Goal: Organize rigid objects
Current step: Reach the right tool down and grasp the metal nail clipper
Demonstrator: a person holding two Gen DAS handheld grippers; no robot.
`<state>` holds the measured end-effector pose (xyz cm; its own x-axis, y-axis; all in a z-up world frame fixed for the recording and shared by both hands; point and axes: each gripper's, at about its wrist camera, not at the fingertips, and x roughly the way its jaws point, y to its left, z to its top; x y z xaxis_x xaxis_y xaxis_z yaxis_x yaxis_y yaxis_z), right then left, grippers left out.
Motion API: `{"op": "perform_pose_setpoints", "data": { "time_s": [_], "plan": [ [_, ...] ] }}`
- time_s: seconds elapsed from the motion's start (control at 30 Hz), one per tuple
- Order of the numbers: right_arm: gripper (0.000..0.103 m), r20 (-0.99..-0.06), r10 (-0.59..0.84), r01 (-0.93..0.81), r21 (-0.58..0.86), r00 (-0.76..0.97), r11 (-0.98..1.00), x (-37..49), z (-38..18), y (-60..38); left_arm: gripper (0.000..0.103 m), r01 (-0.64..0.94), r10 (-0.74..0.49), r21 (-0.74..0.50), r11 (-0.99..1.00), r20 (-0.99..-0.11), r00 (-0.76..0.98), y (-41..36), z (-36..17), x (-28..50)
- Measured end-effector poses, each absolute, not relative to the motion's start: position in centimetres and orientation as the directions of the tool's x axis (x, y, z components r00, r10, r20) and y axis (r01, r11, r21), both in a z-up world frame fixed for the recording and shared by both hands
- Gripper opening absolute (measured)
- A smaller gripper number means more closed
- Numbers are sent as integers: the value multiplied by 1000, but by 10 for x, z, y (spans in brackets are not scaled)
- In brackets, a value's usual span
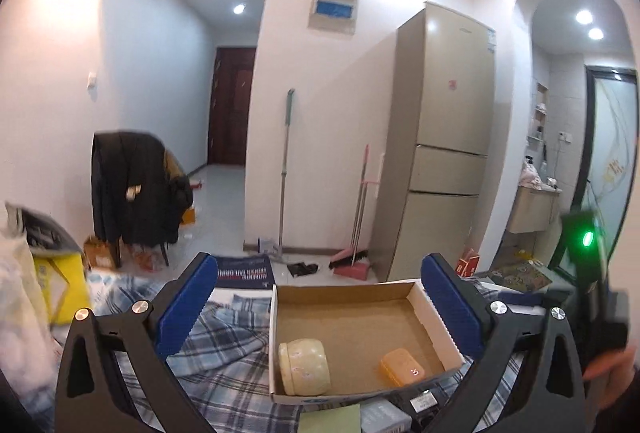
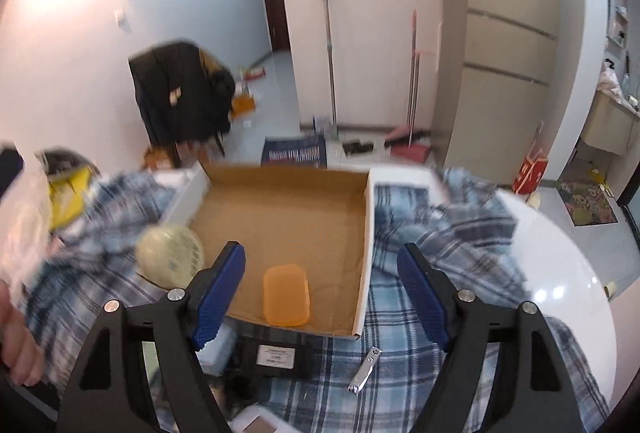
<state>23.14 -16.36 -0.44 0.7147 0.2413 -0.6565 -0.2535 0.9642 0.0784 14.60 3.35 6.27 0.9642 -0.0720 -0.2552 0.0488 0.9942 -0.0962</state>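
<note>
Both the left gripper [image 1: 320, 307] and the right gripper [image 2: 322, 291] are being held wide open, nothing gripped. The cream jar [image 1: 304, 367] and orange case [image 1: 401, 367] are lying inside the cardboard box [image 1: 436, 317], near its front edge.

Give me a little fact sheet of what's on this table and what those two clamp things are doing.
Surface: plaid cloth
Container: open cardboard box
In box: cream jar on its side; orange case
Outside box: nail clipper, black device
Left gripper: open, empty
Right gripper: open, empty, above the orange case
</note>
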Motion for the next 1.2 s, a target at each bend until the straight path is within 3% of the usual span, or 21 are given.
{"op": "perform_pose_setpoints", "data": {
  "time_s": [0.23, 0.43, 0.47, 0.5, 0.57, 0.63, 0.73, 0.9, 1.07, 1.2],
  "plan": [
    [89, -559, 247, -230, 103, 791, 968, 173, 32, -183, 103, 74, -104, -143, 987, -214, 971, 39, 70, 94],
    [89, -624, 245, -272, 54, 742, 961, 164, 10, -174, 103, 98, -124, -110, 989, -254, 959, 36, 38, 82],
    [85, -656, 239, -271, 54, 716, 961, 169, 3, -172, 103, 91, -117, -102, 991, -288, 951, 35, 29, 88],
    [72, -684, 228, -263, 54, 693, 963, 172, -5, -173, 103, 88, -116, -104, 991, -316, 942, 35, 20, 93],
    [64, -743, 203, -239, 60, 638, 969, 182, -24, -174, 103, 86, -124, -124, 989, -343, 931, 35, 1, 99],
    [62, -784, 201, -220, 84, 587, 972, 195, -44, -176, 103, 96, -139, -131, 987, -379, 915, 30, -18, 107],
    [62, -801, 189, -180, 103, 568, 978, 203, -67, -181, 103, 115, -122, -44, 992, -464, 877, 15, -38, 118],
    [37, -856, 156, -114, 115, 494, 987, 217, -100, -192, 103, 138, -140, -37, 990, -455, 880, 12, -41, 115],
    [33, -878, 188, -94, 163, 441, 982, 224, -116, -195, 103, 117, -133, -64, 991, -482, 866, 18, -45, 123],
    [28, -869, 161, -115, 120, 468, 986, 221, -114, -190, 103, 111, -134, -76, 991, -487, 863, 20, -46, 124]
  ]
}}
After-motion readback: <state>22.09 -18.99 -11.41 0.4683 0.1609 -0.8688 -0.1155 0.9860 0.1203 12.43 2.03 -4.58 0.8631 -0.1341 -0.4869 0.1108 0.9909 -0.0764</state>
